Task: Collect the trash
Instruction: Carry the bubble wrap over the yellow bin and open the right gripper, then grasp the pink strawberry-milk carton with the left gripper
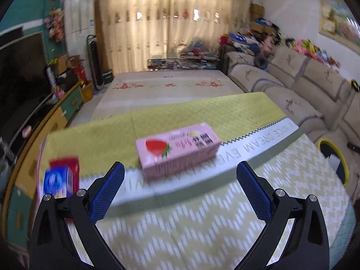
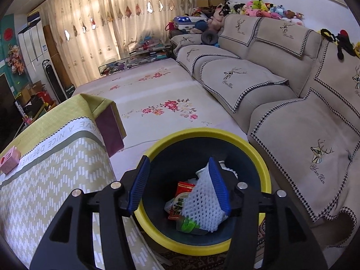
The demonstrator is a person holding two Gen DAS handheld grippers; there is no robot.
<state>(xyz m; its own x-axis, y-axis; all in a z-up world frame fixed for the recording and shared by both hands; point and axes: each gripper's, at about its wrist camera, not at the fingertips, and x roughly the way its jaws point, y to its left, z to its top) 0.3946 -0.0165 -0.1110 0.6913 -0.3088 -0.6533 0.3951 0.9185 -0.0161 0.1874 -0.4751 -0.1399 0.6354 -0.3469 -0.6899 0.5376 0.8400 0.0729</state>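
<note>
Facing a low table point(image 1: 202, 236) draped in a yellow-green patterned cloth, the left gripper point(image 1: 180, 175) hovers above the near part of the tabletop with its blue-padded fingers point(image 1: 108, 191) spread wide and nothing between them. A pink strawberry carton point(image 1: 177, 149) lies on its side near the middle of the cloth, just beyond the fingertips and apart from them. At the table's left edge sits a blue and red packet point(image 1: 59, 180), blurred, so its label cannot be read. Bare cloth stretches behind the carton to the far edge, and beyond it lies a pale floral floor mat point(image 1: 166, 90). A beige sofa point(image 1: 292, 90) runs along the right side.

From the right wrist view, the right gripper point(image 2: 180, 185) hangs over a dark bin with a yellow rim point(image 2: 265, 168), standing on the floor between the table's corner and the sofa. Its fingers are parted, and a white foam net sleeve point(image 2: 202, 204) rests against the inner face of the right finger point(image 2: 219, 186); the left finger stands clear of it. Whether the sleeve is hanging from the pad or lying on the rubbish is hard to tell. Red and green wrappers point(image 2: 180, 207) lie in the bin below.
</note>
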